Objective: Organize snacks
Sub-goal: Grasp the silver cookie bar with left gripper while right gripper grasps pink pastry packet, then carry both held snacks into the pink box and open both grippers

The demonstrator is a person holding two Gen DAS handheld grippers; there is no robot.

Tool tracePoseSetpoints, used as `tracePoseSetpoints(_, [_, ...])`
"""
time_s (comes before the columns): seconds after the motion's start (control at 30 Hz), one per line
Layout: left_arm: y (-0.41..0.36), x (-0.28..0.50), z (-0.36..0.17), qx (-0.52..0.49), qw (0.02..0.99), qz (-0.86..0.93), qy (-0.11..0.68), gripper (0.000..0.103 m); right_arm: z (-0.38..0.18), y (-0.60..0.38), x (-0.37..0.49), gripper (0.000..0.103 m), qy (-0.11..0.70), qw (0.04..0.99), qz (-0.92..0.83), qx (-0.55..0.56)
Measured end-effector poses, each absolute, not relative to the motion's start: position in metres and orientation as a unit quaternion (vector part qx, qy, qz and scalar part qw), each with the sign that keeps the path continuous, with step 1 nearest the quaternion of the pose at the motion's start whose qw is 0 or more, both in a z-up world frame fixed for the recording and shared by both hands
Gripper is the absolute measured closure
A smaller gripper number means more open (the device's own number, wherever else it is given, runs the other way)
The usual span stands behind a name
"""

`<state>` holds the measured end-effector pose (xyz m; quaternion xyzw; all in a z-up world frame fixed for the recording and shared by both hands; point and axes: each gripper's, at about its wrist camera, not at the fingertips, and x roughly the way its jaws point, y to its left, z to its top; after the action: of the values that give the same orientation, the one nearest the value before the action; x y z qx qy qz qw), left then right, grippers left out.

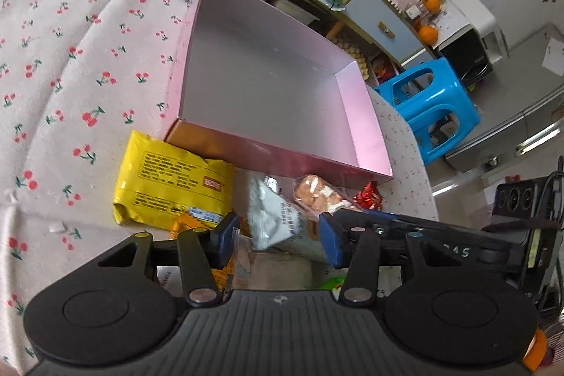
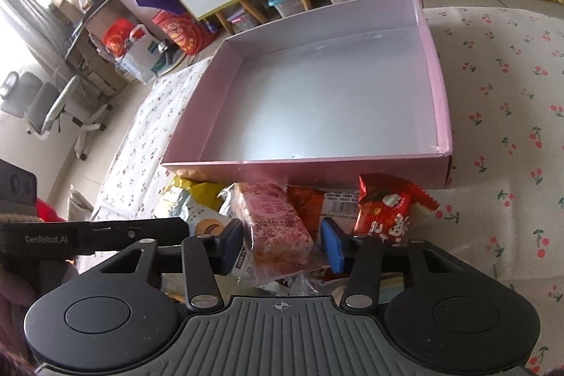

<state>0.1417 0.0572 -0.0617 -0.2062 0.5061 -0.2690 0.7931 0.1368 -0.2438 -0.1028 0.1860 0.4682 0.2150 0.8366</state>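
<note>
Gripping snacks from the pile in front of the pink box (image 2: pixel 442 115).
My right gripper (image 2: pixel 282 244) has its jaws narrowed on a clear pink-and-white snack packet (image 2: pixel 275 224); my left gripper (image 1: pixel 278 240) jaws pinch a grey-white packet (image 1: pixel 275 221) beside the yellow bag (image 1: pixel 169 178) on the cherry-print cloth (image 1: pixel 70 59).

Snack packets (image 1: pixel 282 256) vanish beneath the left hand-held gripper (image 1: pixel 278 240); print on the yellow packet (image 1: pixel 172 185) is too small to read; the right hand-held gripper (image 2: pixel 282 244) hides a pink bar's (image 2: pixel 278 228) near end.
</note>
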Motion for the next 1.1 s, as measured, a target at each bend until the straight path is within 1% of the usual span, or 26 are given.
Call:
tracePoseSetpoints(0.1, [0.053, 0.141, -0.063, -0.212, 0.791, -0.266, 0.509, 0.062, -0.102, -0.239, 0.135, 0.062, 0.47, 0.836, 0.216, 0.184])
tracePoseSetpoints(0.17, [0.052, 0.141, -0.063, -0.21, 0.796, -0.253, 0.509, 0.07, -0.101, -0.237, 0.134, 0.063, 0.469, 0.837, 0.216, 0.179])
tracePoseSetpoints(0.23, [0.054, 0.142, -0.064, -0.22, 0.796, -0.243, 0.509, 0.074, -0.101, -0.237, 0.133, 0.064, 0.469, 0.837, 0.215, 0.181])
tracePoseSetpoints(0.33, [0.054, 0.141, -0.067, -0.232, 0.793, -0.235, 0.512, 0.075, -0.1, -0.236, 0.132, 0.066, 0.469, 0.838, 0.214, 0.181])
tracePoseSetpoints(0.47, [0.057, 0.139, -0.065, -0.249, 0.79, -0.226, 0.513, 0.083, -0.098, -0.237, 0.131, 0.067, 0.469, 0.837, 0.211, 0.19])
tracePoseSetpoints(0.67, [0.057, 0.134, -0.054, -0.253, 0.794, -0.236, 0.5, 0.087, -0.089, -0.242, 0.127, 0.069, 0.468, 0.832, 0.21, 0.209])
tracePoseSetpoints(1.1, [0.059, 0.126, -0.024, -0.243, 0.828, -0.242, 0.443, 0.089, -0.065, -0.262, 0.122, 0.069, 0.444, 0.836, 0.204, 0.248])
